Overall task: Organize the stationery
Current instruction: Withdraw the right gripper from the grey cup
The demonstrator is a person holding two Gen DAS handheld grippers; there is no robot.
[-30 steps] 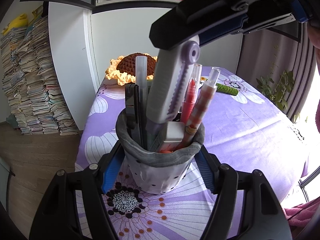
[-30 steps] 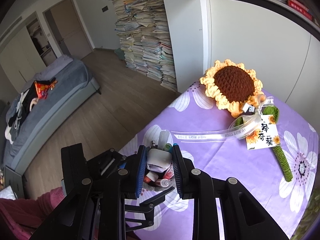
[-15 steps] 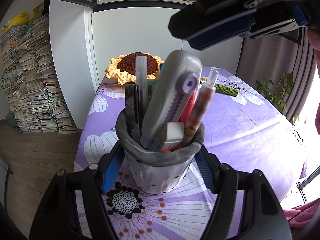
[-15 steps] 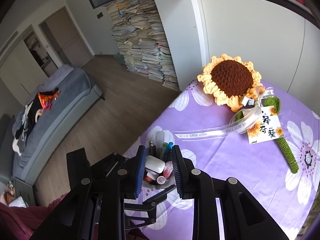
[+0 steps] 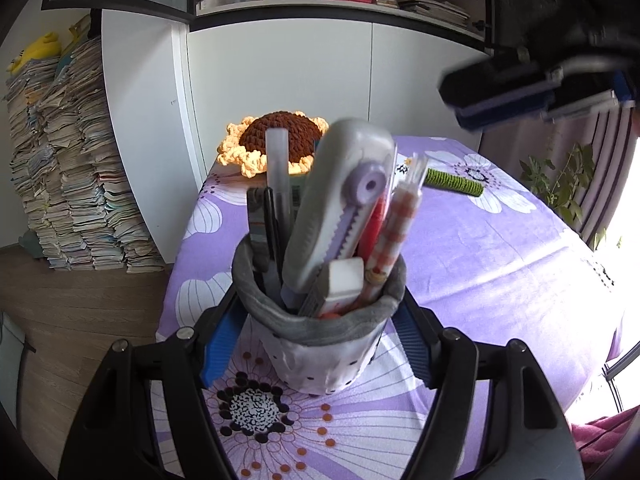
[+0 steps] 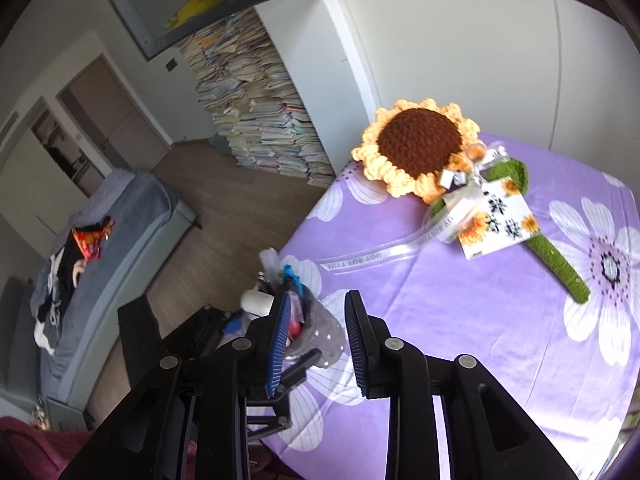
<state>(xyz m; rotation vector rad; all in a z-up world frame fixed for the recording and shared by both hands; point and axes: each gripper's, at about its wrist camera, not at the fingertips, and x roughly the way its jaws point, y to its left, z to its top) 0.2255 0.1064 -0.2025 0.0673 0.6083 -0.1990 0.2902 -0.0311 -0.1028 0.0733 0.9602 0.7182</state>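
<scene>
A grey fabric pen pot, its soft rim rolled over a pale dotted body, stands near the front edge of the tabletop on a purple cloth printed with white daisies. The left claw brackets it, ribbed blue pads on both sides of its wall; its jaws have just been easing apart, and whether the pads press the fabric cannot be told. Inside the pot lean a chunky grey-and-lilac utility knife with a toothed slider, a frosted clear pen, a red pen, a checked orange-and-white pen and a white eraser block.

The right claw hangs empty above and to one side of the pot — jaws parted with nothing between them, and lately opening a little wider.

The knife looks to be the last piece stowed, so the step in hand appears to be letting go and clearing off. Done well, that means lifting the right claw well clear of the tall, top-heavy knife, and opening the left claw evenly — the pot is limp cloth and could tip if one pad drags.

Behind the pot lies a crocheted sunflower, yellow petals round a brown centre, with a green yarn stem, clear ribbon and a printed card.
</scene>
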